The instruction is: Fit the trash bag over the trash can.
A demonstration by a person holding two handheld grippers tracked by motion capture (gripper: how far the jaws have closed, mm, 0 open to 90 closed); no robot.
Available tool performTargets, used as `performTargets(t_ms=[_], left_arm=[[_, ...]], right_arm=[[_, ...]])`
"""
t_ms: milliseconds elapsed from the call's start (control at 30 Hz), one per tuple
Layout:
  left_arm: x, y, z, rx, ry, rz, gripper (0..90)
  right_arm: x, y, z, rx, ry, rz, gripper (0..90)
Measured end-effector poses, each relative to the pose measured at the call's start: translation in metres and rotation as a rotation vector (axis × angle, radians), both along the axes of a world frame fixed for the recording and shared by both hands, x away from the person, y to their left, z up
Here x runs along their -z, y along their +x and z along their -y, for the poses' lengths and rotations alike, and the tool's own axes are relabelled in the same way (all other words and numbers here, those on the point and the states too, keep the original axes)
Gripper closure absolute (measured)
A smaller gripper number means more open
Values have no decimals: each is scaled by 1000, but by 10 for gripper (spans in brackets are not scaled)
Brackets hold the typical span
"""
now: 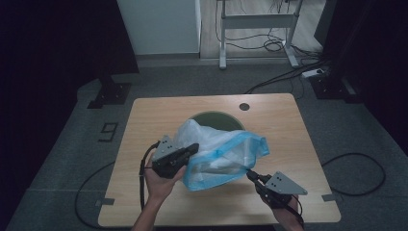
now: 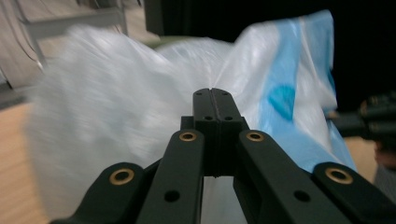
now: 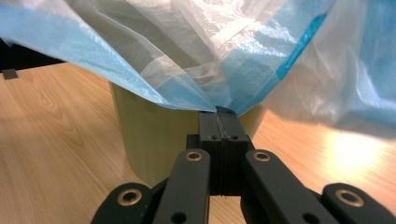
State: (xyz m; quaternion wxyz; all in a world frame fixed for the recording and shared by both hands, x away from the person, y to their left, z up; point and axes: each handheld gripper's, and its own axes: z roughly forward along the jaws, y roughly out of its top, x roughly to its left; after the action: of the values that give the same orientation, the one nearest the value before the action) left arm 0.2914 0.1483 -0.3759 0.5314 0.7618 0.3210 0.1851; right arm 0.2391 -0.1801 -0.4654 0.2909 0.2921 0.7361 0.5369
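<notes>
A thin plastic bag (image 1: 226,154), white with light-blue bands, hangs stretched between my two grippers above the wooden table (image 1: 154,113). My left gripper (image 1: 193,149) is shut on its left edge; in the left gripper view the jaws (image 2: 215,95) are pressed together against the bag (image 2: 116,98). My right gripper (image 1: 250,174) pinches the bag's lower right corner. The right gripper view has its jaws (image 3: 225,112) shut on the blue film (image 3: 210,46). Behind and under the bag stands an olive-green round bin (image 1: 211,116), (image 3: 149,140), partly covered by the bag.
A small round grommet hole (image 1: 244,106) sits near the table's far edge. Beyond the table are a white cabinet (image 1: 159,24), a metal desk frame (image 1: 257,21) and floor cables (image 1: 288,74). A "9" mark (image 1: 109,131) is on the floor at left.
</notes>
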Motion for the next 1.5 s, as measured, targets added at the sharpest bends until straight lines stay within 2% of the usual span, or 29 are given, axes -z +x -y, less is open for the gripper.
performTargets(t_ms=[33,67,100,133,200,267,333,400,433,467,500,767,833,900,933,967,1033,1133,1200,1267,1400,1433,1500], left_arm=[[-3,2,-8,-28,-41,21,900],[-3,2,-8,-28,-41,21,900],[-5,5,-15,-79,-38,62,900],[-4,7,-20,-103,-34,72,900],[-1,12,-32,-117,-109,41,900],[2,13,-42,-143,-134,39,900],[5,11,-51,-147,-169,28,900],[7,11,-55,-151,-176,26,900],[11,9,-61,-149,-202,13,900],[11,9,-61,-149,-202,13,900],[13,7,-65,-150,-219,7,900],[26,-3,-73,-147,-233,-13,900],[27,-6,-73,-140,-238,-10,900],[27,-9,-71,-134,-238,-3,900],[27,-9,-71,-134,-238,-3,900],[26,-10,-69,-130,-234,4,900],[24,-11,-67,-129,-227,11,900],[23,-12,-66,-130,-227,17,900],[23,-12,-66,-133,-229,18,900],[23,-11,-66,-136,-230,21,900],[25,-10,-71,-151,-241,29,900],[26,-11,-74,-152,-244,28,900],[29,-12,-78,-155,-246,26,900]], right_arm=[[1,0,0,2,1,-2,891],[1,0,0,2,1,-2,891],[2,1,2,8,0,-7,891],[3,2,2,10,-1,-10,891],[4,4,4,18,2,-20,891],[6,6,6,27,2,-30,891],[8,8,7,35,-5,-37,891],[12,10,8,43,-9,-47,891],[13,11,9,46,-10,-53,891],[15,12,9,49,-10,-60,891],[16,13,9,50,-13,-67,891],[25,18,15,38,-18,-108,888],[21,12,15,42,-7,-95,719],[10,1,14,46,15,-52,559],[10,1,14,46,15,-52,559],[-4,-9,13,53,41,-17,452],[-18,-15,11,52,64,0,383],[-37,-17,9,51,97,23,353],[-47,-12,6,50,117,22,356],[-55,-4,2,51,139,9,415],[-60,16,-4,50,152,-43,767],[-59,19,-5,60,135,-46,822],[-55,24,-3,68,125,-70,874]])
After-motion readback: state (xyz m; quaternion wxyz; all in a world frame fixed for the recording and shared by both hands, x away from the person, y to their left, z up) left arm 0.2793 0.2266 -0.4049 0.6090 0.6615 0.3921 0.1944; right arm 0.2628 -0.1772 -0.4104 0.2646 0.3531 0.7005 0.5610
